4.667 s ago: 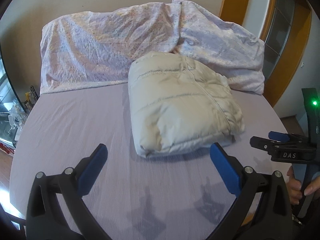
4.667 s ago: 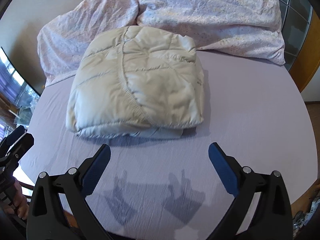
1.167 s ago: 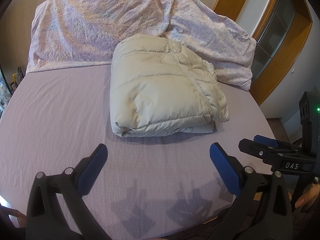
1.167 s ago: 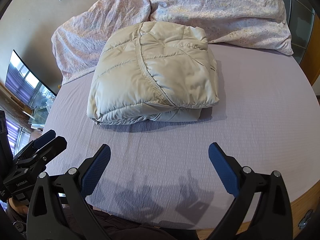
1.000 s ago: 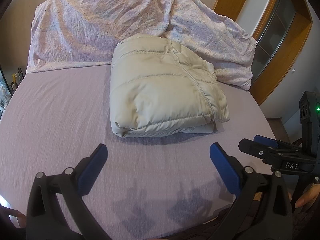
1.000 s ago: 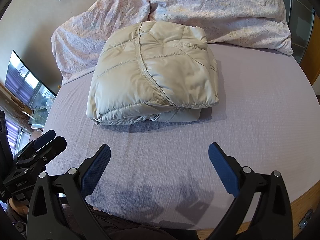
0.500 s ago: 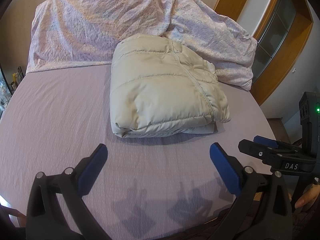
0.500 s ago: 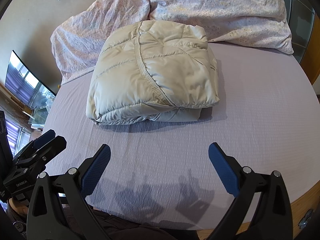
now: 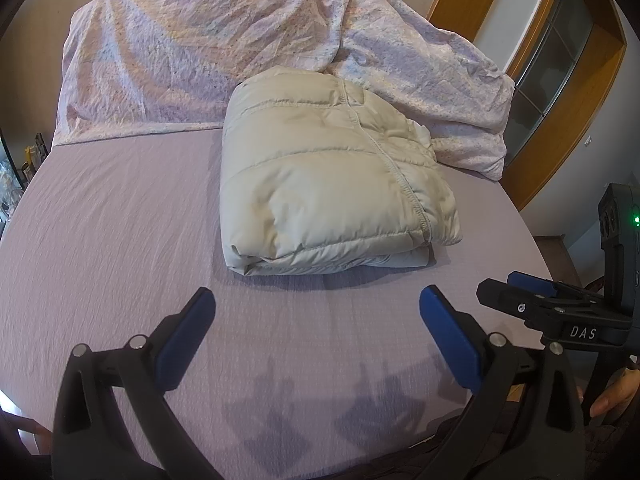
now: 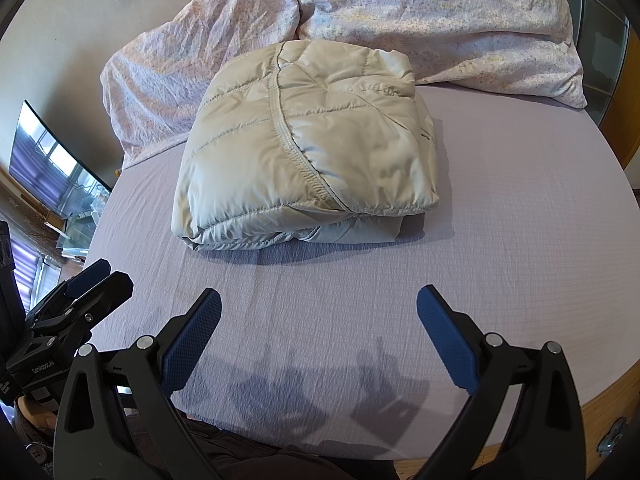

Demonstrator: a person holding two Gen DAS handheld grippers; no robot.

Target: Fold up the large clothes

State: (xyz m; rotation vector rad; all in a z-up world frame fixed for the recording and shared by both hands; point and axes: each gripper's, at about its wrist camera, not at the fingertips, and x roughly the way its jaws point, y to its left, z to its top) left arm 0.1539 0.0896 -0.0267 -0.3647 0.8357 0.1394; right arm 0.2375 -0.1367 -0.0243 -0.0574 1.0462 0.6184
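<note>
The beige puffer jacket [image 9: 328,184] is folded into a chunky, roughly square bundle, sitting toward the head half of the bed on the lilac fitted sheet [image 9: 112,240]. Its far edge butts up against the two floral pillows [image 9: 192,64]. Top layer is smooth and puffy with quilted channels running across, plus a thick stitched seam curving down over the front; underneath you can see a couple of flatter layers poking out along the near edge. The fabric's got a slight sheen, and the sheet is a crinkly, waffle-ish weave. Loads of bare sheet to the left of the bundle and in front of it, a bit less on the right before the mattress drops off toward the wood frame [image 10: 616,392]. Left gripper [image 9: 316,308] hovers low over the near sheet, jaws spread wide with nothing in them, blue pads well short of the jacket. Right gripper [image 10: 320,308] is the same deal, wide apart and empty, and both throw shadows on the sheet.
</note>
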